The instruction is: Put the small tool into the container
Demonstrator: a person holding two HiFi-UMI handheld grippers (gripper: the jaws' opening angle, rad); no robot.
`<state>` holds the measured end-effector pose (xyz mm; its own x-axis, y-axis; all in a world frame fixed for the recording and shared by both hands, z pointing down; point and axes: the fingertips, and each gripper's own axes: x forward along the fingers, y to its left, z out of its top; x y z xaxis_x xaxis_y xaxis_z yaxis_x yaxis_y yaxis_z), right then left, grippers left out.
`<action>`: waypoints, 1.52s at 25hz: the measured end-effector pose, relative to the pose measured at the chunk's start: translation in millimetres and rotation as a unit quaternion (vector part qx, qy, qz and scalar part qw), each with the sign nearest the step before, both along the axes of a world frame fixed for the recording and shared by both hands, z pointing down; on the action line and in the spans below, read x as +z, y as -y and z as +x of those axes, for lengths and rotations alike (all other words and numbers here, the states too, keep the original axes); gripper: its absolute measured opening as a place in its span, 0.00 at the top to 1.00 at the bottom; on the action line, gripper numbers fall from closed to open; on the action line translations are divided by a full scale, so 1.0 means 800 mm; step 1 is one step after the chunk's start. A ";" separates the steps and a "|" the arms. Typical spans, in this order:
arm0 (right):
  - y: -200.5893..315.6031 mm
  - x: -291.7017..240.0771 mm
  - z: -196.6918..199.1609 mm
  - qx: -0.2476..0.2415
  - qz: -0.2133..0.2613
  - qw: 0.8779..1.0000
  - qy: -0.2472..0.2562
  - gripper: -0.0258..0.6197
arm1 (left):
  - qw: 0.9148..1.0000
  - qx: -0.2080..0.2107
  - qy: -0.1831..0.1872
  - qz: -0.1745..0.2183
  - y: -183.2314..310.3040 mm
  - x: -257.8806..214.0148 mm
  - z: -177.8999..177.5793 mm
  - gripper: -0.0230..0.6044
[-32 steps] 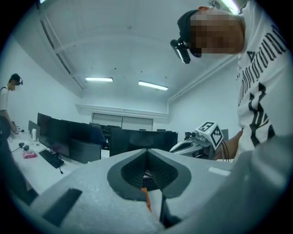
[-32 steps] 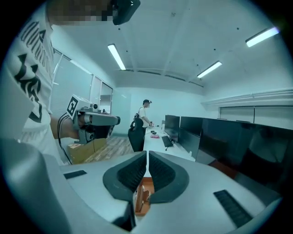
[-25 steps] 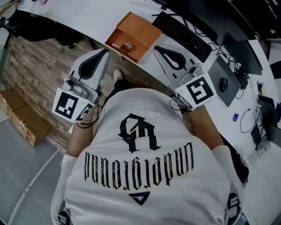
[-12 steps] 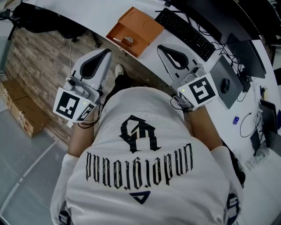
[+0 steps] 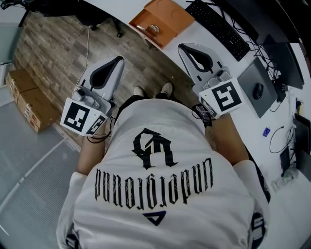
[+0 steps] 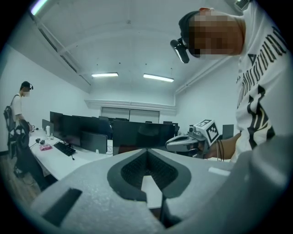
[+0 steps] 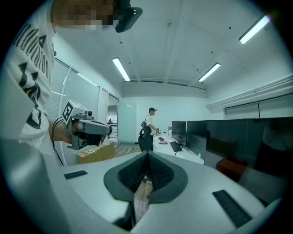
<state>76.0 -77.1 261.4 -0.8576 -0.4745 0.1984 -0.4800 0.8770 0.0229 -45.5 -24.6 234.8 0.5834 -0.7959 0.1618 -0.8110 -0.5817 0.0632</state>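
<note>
You are holding both tools clear of the worktop (image 5: 192, 31), and neither is gripping anything. The left tool (image 5: 118, 60) is hanging over the wooden floor (image 5: 63, 44) with its jaws clenched together on nothing. The right tool (image 5: 183, 47) is hovering at the worktop edge, likewise clenched and empty. Compared with a second ago, the orange container (image 5: 170, 14) is sitting closer to the top edge of the head view, more floor is showing, and your shoes (image 5: 166, 89) are now coming into sight. This suggests you are drawing back from the worktop. The small tool (image 5: 154, 28) is lying inside the container, near its front wall, well apart from both tools. Judged from this layout, the placement is appearing complete, and no further grasp is looking necessary.
</note>
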 end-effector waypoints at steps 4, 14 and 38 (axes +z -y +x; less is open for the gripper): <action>-0.024 -0.005 -0.005 0.016 0.005 1.000 0.004 0.94 | 1.000 0.027 0.001 0.005 -0.023 -0.001 0.003 0.94; -0.117 -0.014 -0.049 0.060 0.010 0.998 -0.010 0.94 | 0.998 0.052 -0.018 0.005 -0.111 0.003 -0.069 0.94; -0.324 -0.016 -0.054 0.087 0.012 0.996 -0.035 0.94 | 0.992 0.107 -0.054 0.024 -0.273 0.011 -0.060 0.94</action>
